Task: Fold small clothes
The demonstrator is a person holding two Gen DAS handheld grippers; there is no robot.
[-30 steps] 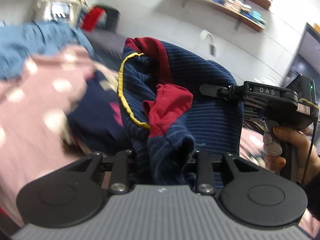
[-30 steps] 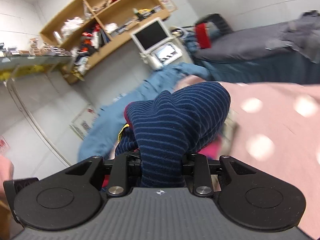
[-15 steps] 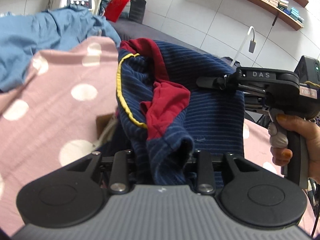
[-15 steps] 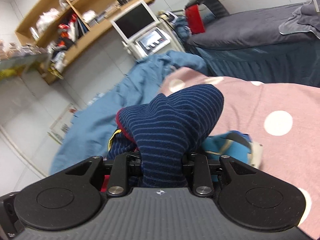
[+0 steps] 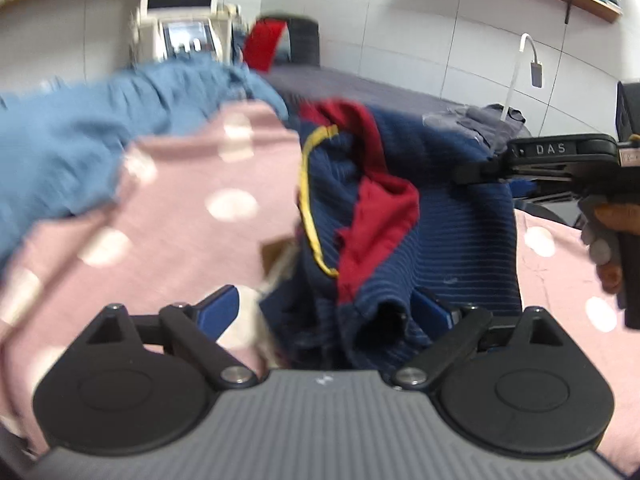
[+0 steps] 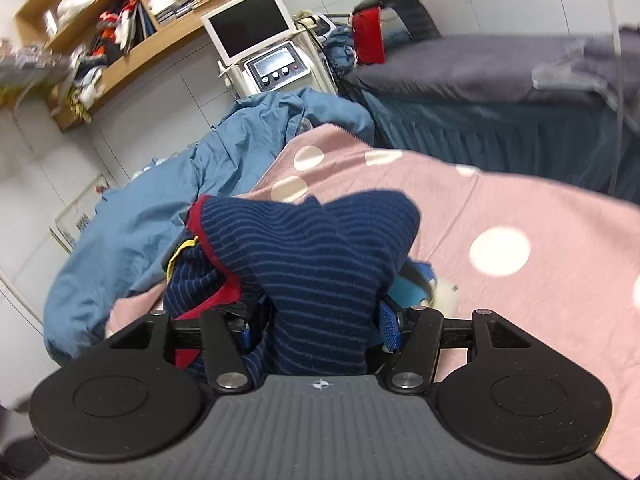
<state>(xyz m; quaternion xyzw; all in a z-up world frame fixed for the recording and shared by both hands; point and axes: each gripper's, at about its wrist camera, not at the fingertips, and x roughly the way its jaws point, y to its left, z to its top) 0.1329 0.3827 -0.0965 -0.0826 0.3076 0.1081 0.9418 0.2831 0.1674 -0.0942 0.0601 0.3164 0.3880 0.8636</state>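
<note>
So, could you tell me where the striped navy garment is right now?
In both wrist views the striped navy garment sits centre frame between each gripper's just-opened jaws, over the pink dotted blanket, with the blue cloth to its left.

Both tools [image 5: 326, 308] [image 6: 316, 320] — jaws just spread wide
</note>
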